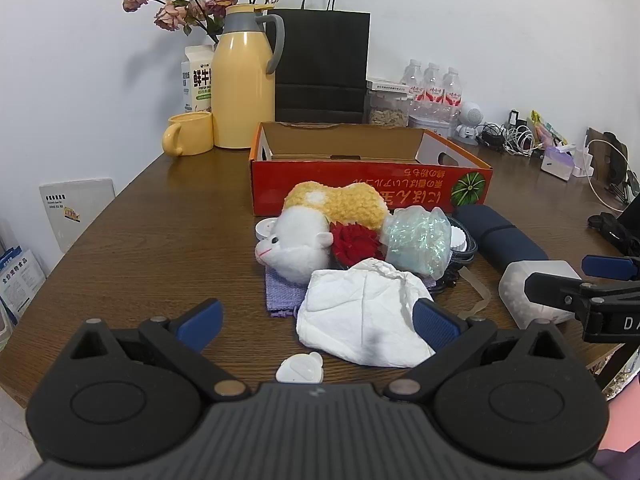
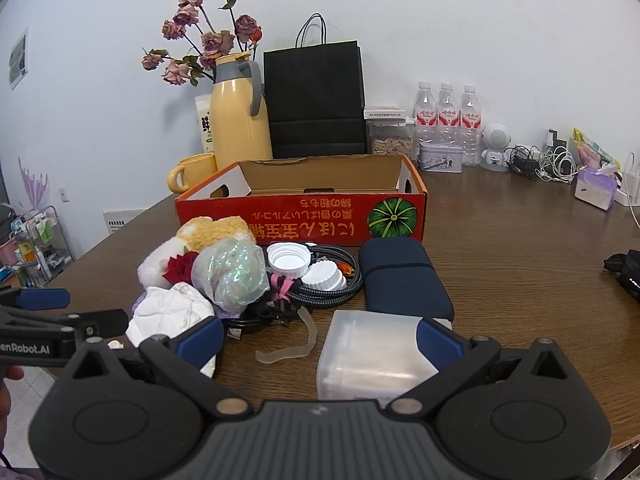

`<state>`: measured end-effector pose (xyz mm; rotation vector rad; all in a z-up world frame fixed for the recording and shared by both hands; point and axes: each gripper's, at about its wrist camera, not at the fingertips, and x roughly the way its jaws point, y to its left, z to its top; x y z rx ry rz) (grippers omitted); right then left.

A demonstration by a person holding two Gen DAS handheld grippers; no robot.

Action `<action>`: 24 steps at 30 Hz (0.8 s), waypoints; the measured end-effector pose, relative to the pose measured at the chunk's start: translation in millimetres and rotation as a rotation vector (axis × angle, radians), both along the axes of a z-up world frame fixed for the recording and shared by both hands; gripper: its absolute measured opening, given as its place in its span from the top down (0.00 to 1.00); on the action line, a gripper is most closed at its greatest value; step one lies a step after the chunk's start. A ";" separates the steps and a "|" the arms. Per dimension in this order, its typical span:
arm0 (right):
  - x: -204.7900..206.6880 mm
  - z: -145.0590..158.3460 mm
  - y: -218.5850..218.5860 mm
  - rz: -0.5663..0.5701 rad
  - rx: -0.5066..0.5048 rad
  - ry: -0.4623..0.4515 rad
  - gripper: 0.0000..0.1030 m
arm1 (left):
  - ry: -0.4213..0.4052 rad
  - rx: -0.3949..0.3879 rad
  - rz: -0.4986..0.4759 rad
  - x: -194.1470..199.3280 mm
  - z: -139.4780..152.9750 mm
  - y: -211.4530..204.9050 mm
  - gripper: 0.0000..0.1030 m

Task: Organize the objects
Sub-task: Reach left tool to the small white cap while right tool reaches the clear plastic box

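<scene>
An open red cardboard box [image 1: 360, 184] [image 2: 304, 220] stands mid-table. In front of it lies a pile: a yellow and white plush toy [image 1: 312, 220] [image 2: 208, 236], a red fabric flower [image 1: 354, 242], an iridescent plastic wrap [image 1: 418, 240] [image 2: 232, 276], white lids [image 2: 304, 264], a braided cable [image 2: 336, 292], a navy pouch [image 1: 500, 236] [image 2: 404, 280], a crumpled white bag [image 1: 360, 312] [image 2: 168, 312] and a frosted plastic box [image 1: 532, 292] [image 2: 372, 356]. My left gripper [image 1: 316, 316] is open just before the white bag. My right gripper [image 2: 320, 340] is open around the frosted box's near end.
A yellow thermos [image 1: 242, 80], yellow mug [image 1: 188, 134], milk carton [image 1: 196, 80], black paper bag [image 1: 320, 64], water bottles [image 2: 446, 116], a tin [image 2: 440, 158], a small robot figure [image 2: 496, 146], cables and a tissue pack [image 2: 596, 188] line the back. A small white case [image 1: 300, 368] lies near me.
</scene>
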<state>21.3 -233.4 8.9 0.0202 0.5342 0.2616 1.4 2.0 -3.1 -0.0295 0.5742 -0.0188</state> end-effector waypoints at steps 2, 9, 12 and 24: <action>0.0 -0.1 -0.2 -0.001 0.000 0.000 0.00 | 0.002 0.001 0.001 0.2 -0.1 0.2 0.00; 0.3 1.0 0.1 -0.006 0.001 0.000 0.00 | 0.003 0.000 0.001 0.2 -0.3 0.4 0.00; 0.3 0.9 0.1 -0.007 0.002 0.000 0.00 | 0.003 -0.001 0.002 0.0 -0.3 0.5 0.00; 0.6 -0.2 -0.2 -0.012 -0.002 -0.001 0.00 | 0.008 -0.002 0.004 0.8 -0.9 1.4 0.00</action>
